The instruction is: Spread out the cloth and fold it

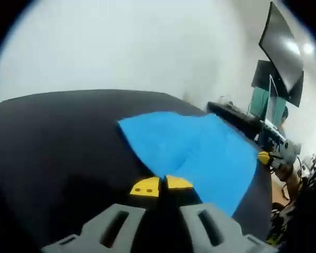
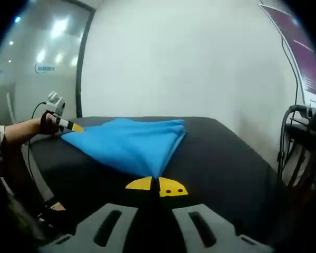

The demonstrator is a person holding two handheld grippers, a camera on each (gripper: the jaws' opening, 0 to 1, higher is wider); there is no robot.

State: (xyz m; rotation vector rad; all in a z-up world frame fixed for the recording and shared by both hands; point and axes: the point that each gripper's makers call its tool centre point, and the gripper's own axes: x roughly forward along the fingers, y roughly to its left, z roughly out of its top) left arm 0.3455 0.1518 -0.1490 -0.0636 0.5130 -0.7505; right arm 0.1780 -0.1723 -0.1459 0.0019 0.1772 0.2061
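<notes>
A blue cloth (image 1: 200, 147) lies partly folded on a black table (image 1: 58, 147). In the left gripper view my left gripper (image 1: 161, 186) has its yellow tips shut on the near corner of the cloth. At the cloth's right edge, the right gripper (image 1: 265, 157) pinches another corner. In the right gripper view the blue cloth (image 2: 131, 142) narrows to a point, and my right gripper (image 2: 157, 186) is shut on that point. At the cloth's far left corner, a hand holds the left gripper (image 2: 69, 126).
The black table (image 2: 226, 158) reaches out past the cloth on all sides. A white wall stands behind it. Dark monitors (image 1: 282, 58) and cluttered desks stand off the right end. A glass partition (image 2: 37, 63) and a black stand (image 2: 300, 137) flank the table.
</notes>
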